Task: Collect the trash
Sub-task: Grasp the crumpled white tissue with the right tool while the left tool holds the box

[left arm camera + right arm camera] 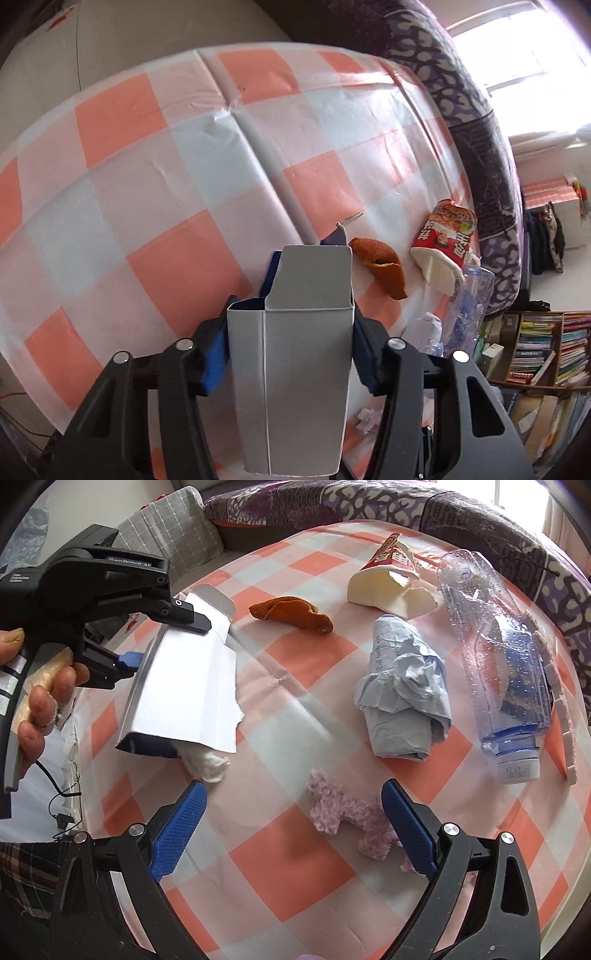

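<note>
steeply downward, left tool (291, 354) clamped on grey carton (295, 369), right tool (291, 830) apart above pink fluff (343, 819)

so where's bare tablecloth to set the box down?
Free: the checked tablecloth left of the grey box and orange peel. Crowded: the right side, with crumpled paper, plastic bottle and torn cup.

My carton (295, 354) runs off the bottom edge in the left wrist view and hides part of the surface (147, 166) behind it. The white wad (207, 762) sits half-hidden under it.
</note>
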Tool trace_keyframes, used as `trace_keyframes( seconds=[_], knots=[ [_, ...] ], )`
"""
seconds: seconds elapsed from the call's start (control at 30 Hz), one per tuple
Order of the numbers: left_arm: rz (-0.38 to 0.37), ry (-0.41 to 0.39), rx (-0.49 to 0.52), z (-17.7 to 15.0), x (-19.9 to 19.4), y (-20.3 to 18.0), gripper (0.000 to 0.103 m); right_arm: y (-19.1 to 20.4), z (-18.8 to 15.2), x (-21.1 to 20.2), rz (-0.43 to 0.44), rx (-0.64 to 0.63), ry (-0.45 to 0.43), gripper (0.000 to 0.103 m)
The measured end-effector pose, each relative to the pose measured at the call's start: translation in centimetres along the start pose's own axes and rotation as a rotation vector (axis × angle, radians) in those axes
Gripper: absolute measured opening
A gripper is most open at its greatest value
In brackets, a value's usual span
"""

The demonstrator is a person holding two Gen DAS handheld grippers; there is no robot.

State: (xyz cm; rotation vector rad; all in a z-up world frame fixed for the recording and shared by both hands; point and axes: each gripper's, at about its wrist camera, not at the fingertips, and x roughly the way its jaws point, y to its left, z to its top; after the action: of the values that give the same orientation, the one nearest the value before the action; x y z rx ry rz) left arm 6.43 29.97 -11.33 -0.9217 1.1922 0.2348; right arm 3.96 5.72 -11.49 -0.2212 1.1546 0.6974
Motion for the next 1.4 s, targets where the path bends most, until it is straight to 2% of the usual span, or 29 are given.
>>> trace_keyframes(
  seconds=[0.2,0.33,0.47,0.6,0.7,0.83,1.0,1.17,1.4],
  knots=[
    [0.011,-0.182,0.046,0.0,-4.7,-1.1,0.051,1.2,0.6,0.4,0.025,-0.021,-0.018,0.092],
    [0.042,-0.359,0.138,-1.4,-9.0,-3.2,0.051,1.9,1.1,0.1,0.058,-0.019,-0.053,0.092],
    [0.042,-0.453,0.205,-3.0,-11.5,-4.4,0.051,2.3,1.6,-0.6,0.111,0.002,-0.083,0.092],
    [-0.037,-0.545,0.228,-4.7,-14.9,-5.0,0.051,3.2,1.9,-1.1,0.152,-0.018,-0.105,0.092],
    [-0.002,-0.614,0.267,-5.2,-16.0,-5.7,0.051,3.5,1.9,-1.1,0.155,-0.028,-0.106,0.092],
    [-0.005,-0.611,0.261,-5.0,-16.1,-5.4,0.051,3.6,1.7,-0.8,0.158,-0.031,-0.095,0.092],
    [0.016,-0.647,0.264,-5.0,-17.0,-5.0,0.051,4.1,1.7,-0.4,0.164,-0.039,-0.090,0.092],
    [0.018,-0.672,0.222,-4.1,-18.4,-3.3,0.051,5.9,1.8,1.1,0.177,-0.073,-0.067,0.092],
    [0.028,-0.674,0.176,-2.8,-19.3,-1.3,0.052,8.0,2.9,4.2,0.138,-0.099,-0.044,0.092]
  ],
)
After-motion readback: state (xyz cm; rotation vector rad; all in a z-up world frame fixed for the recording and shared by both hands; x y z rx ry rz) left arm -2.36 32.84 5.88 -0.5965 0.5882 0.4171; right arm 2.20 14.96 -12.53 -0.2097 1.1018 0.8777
